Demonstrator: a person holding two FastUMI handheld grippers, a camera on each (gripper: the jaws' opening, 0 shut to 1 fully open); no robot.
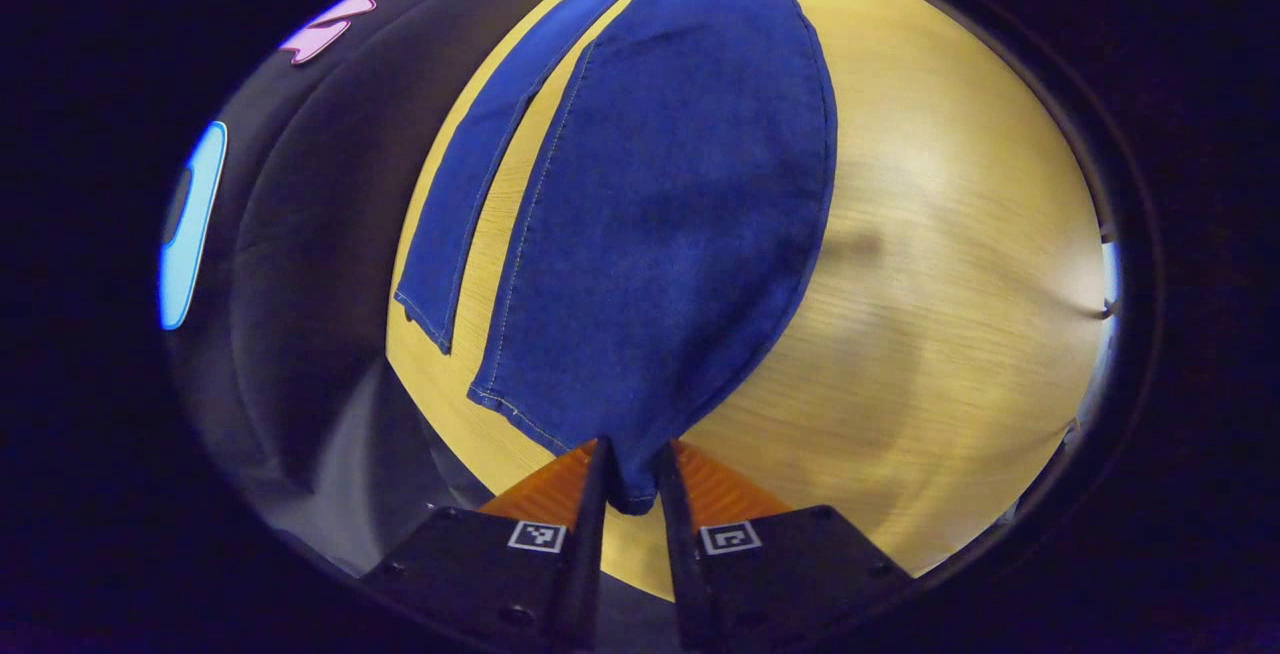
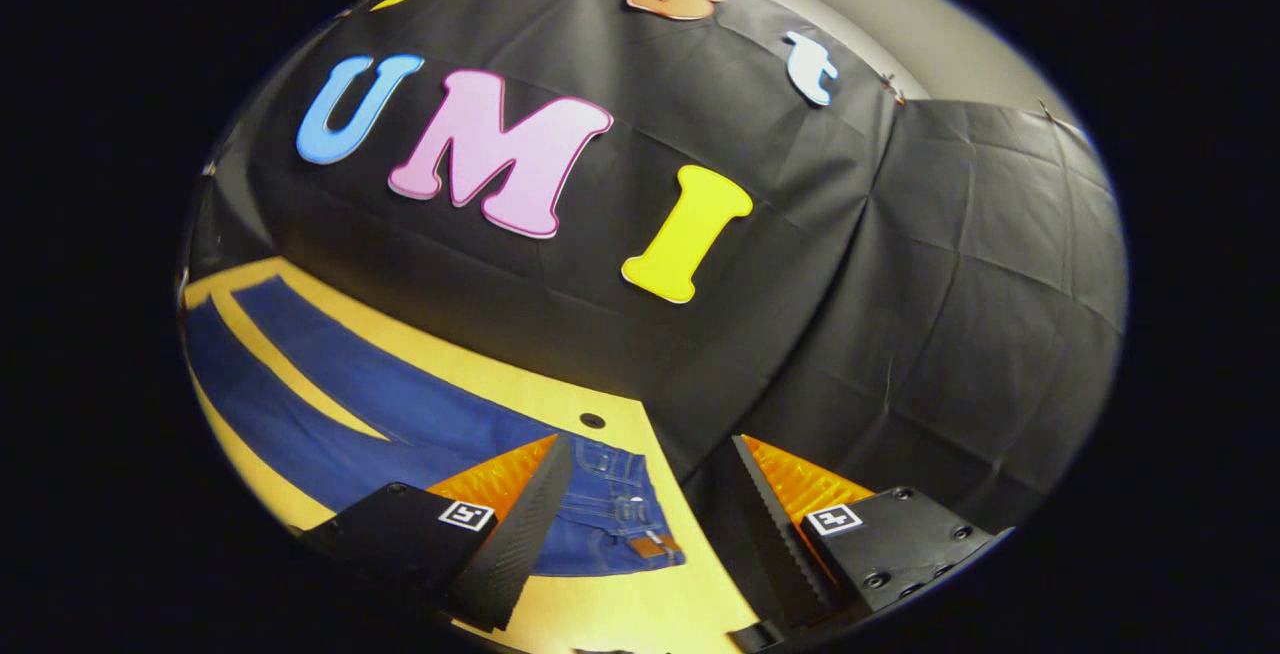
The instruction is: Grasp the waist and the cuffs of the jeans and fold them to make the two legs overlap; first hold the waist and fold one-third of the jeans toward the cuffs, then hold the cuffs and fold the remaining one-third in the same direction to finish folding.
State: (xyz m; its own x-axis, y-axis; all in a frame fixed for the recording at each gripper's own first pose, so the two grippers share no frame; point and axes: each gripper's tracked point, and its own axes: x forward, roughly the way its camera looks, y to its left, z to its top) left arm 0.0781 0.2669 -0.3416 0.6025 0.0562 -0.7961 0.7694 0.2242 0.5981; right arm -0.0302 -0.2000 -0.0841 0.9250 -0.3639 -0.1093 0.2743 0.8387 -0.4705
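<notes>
In the left gripper view, my left gripper (image 1: 632, 479) has its two fingers drawn close together, clamped on the cuff corner of the blue denim jeans (image 1: 660, 224). That leg is lifted at the pinched corner and runs away from the fingers across the pale yellow wood-grain tabletop (image 1: 950, 264). The other leg lies flat to its left, the two legs apart with a strip of table between them.

In the right gripper view, my right gripper (image 2: 650, 509) is held tilted above the table's far corner, its fingers spread wide and gripping nothing. Between them lies the waist of the jeans (image 2: 610, 524), flat on the tabletop (image 2: 640, 604), with a brown patch at the waistband. The legs stretch off to the left. A small dark hole (image 2: 592, 421) sits in the tabletop just beyond the waist.
</notes>
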